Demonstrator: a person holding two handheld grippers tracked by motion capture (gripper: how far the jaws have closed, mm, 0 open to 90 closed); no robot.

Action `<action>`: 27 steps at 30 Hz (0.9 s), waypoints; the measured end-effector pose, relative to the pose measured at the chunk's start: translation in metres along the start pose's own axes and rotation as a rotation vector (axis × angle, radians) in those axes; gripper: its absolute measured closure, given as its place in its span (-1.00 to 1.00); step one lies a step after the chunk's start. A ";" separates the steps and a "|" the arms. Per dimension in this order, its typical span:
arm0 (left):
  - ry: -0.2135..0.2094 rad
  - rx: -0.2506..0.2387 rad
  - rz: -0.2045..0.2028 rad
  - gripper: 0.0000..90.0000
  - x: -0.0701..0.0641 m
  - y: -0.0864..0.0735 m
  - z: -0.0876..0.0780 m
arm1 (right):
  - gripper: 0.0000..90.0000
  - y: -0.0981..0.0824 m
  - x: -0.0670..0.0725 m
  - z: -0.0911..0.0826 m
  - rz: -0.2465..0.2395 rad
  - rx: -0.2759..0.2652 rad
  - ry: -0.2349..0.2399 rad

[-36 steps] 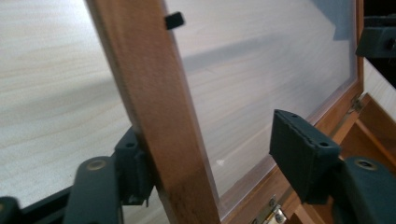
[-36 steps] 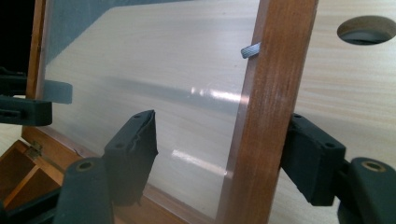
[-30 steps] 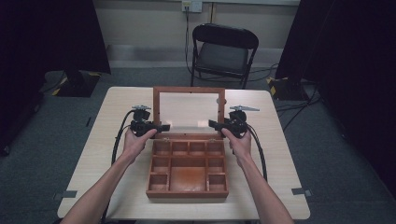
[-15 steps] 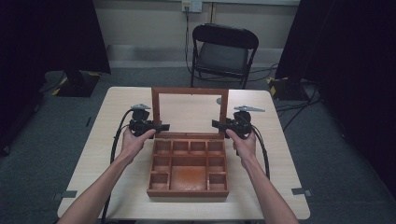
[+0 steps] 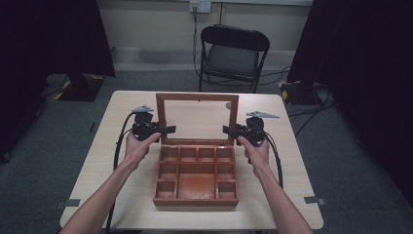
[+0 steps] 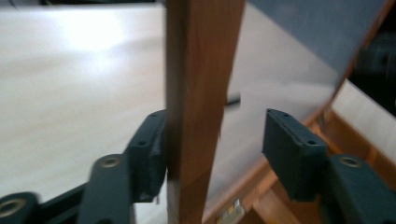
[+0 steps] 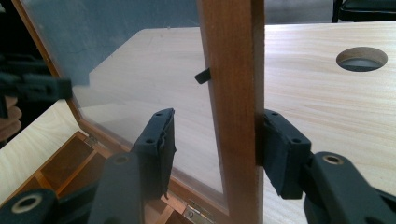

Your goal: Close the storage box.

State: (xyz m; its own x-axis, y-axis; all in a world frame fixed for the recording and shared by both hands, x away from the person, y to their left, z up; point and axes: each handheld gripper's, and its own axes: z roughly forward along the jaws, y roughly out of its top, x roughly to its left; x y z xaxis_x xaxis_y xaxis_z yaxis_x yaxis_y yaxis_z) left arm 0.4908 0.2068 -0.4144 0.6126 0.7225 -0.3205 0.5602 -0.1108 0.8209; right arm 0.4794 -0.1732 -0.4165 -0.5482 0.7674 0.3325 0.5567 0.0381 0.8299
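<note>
The box sits in the middle of the table, its lid standing upright at the far edge. I have my left claw at the lid's left rail and my right claw at its right rail, both low, just above the hinges.

Neither claw is clamped. The left one has just been opening: one pad lies against the rail, the other stands well off it over the pane. The right one has just been closing, with the rail between its jaws: the outer pad touches wood, the inner pad is apart from the glass.

I judge the lid stiff but fragile: a thin wooden frame around a clear pane, swinging freely on small hinges. I'd grip the rails only, never the pane, and keep both sides level so the frame doesn't twist.

The high view gives me the lid's overall tilt and the compartments. The right claw view adds a brass hinge, a small dark catch and a hole in the table
</note>
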 end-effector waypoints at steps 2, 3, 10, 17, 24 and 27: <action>-0.010 0.005 0.013 -0.14 -0.002 0.005 -0.003 | 0.10 0.000 0.000 -0.001 -0.005 0.002 0.004; -0.010 0.005 0.013 -0.10 -0.002 0.005 -0.003 | 0.11 0.000 0.000 -0.002 -0.006 0.003 0.005; -0.017 0.002 0.036 0.04 -0.004 0.006 -0.008 | 0.12 -0.001 0.001 -0.005 -0.009 0.009 0.007; -0.036 0.003 0.050 0.06 -0.007 0.005 -0.015 | -0.06 0.004 0.003 -0.005 -0.012 0.049 0.034; -0.040 0.008 0.058 0.05 -0.011 0.003 -0.020 | -0.13 0.006 0.001 -0.016 0.019 0.022 0.067; -0.040 0.013 0.066 0.04 -0.012 0.003 -0.021 | -0.02 0.006 0.002 -0.019 0.008 0.024 0.069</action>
State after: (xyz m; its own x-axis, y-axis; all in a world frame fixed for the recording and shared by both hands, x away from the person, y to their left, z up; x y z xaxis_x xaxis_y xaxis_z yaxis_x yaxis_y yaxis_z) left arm 0.4734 0.2118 -0.3984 0.6700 0.6856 -0.2846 0.5248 -0.1663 0.8348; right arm 0.4705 -0.1834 -0.4022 -0.5852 0.7216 0.3700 0.5757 0.0484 0.8163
